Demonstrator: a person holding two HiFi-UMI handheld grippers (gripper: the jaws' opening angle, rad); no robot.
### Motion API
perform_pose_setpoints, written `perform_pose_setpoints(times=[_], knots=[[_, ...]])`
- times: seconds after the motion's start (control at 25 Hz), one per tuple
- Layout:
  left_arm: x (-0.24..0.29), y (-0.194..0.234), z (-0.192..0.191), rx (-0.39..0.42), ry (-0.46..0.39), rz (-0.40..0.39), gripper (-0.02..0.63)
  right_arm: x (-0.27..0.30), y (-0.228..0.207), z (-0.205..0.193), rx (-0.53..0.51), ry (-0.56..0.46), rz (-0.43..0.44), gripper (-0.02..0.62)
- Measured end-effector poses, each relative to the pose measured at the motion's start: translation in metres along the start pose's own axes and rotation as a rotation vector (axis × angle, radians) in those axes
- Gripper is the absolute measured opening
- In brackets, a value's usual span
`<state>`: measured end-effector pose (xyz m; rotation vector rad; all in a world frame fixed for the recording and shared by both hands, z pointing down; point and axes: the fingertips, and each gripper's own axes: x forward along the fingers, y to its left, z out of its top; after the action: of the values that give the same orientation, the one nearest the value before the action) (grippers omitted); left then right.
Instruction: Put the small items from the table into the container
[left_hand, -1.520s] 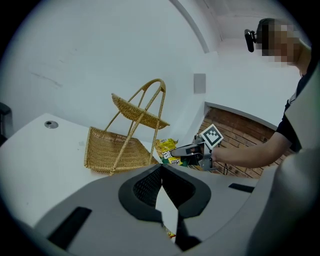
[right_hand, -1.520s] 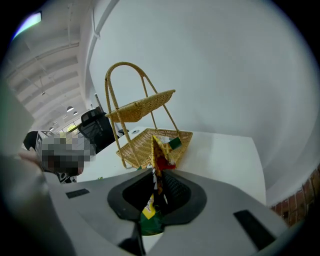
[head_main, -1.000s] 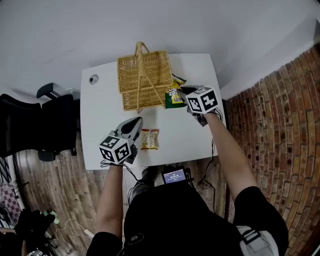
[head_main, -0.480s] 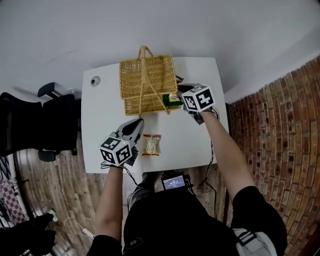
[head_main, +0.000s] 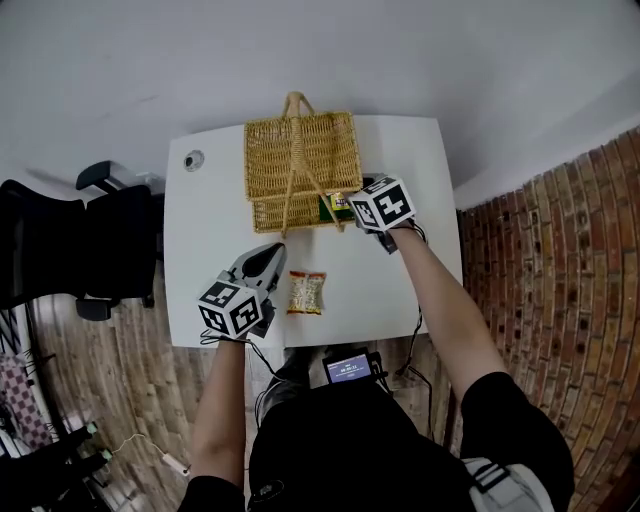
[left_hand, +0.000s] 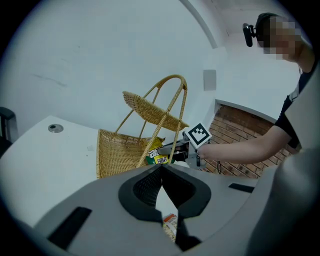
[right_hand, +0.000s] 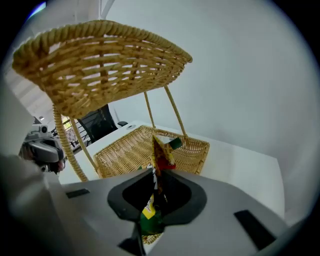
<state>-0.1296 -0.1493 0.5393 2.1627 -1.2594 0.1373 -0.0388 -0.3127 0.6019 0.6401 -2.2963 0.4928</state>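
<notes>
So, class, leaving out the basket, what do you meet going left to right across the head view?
Black chair → left gripper → orange snack packet → right gripper gripping green packet → brickwork

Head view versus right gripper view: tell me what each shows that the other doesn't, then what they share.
Only the head view: the orange snack packet lying on the white table beside the left tool. Only the right gripper view: the jaws of the right tool clamped on the green packet, seen edge-on. Both: the wicker basket, its handle and that green packet.
</notes>
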Motion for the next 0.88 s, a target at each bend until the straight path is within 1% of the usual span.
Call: perform_pose_setpoints(times=[0.12, 0.24, 0.48, 0.76, 0.88], knots=[[-0.003, 0.002, 0.0, -0.003, -0.006, 0.004, 0.009, 0.005, -0.001, -0.005, -0.03, 0.017, -0.034, 0.052], [-0.006, 0.004, 0.0, -0.006, -0.01, 0.008, 0.009, 0.009, -0.001, -0.008, -0.049, 0.033, -0.05, 0.052], [-0.009, 0.004, -0.001, -0.012, -0.014, 0.008, 0.009, 0.012, -0.002, -0.012, -0.054, 0.047, -0.073, 0.053], [-0.01, 0.003, 0.0, -0.011, -0.02, 0.004, 0.009, 0.013, -0.002, -0.01, -0.05, 0.048, -0.068, 0.057], [-0.011, 0.004, 0.0, -0.011, -0.021, 0.005, 0.009, 0.012, -0.002, -0.012, -0.033, 0.047, -0.063, 0.089]])
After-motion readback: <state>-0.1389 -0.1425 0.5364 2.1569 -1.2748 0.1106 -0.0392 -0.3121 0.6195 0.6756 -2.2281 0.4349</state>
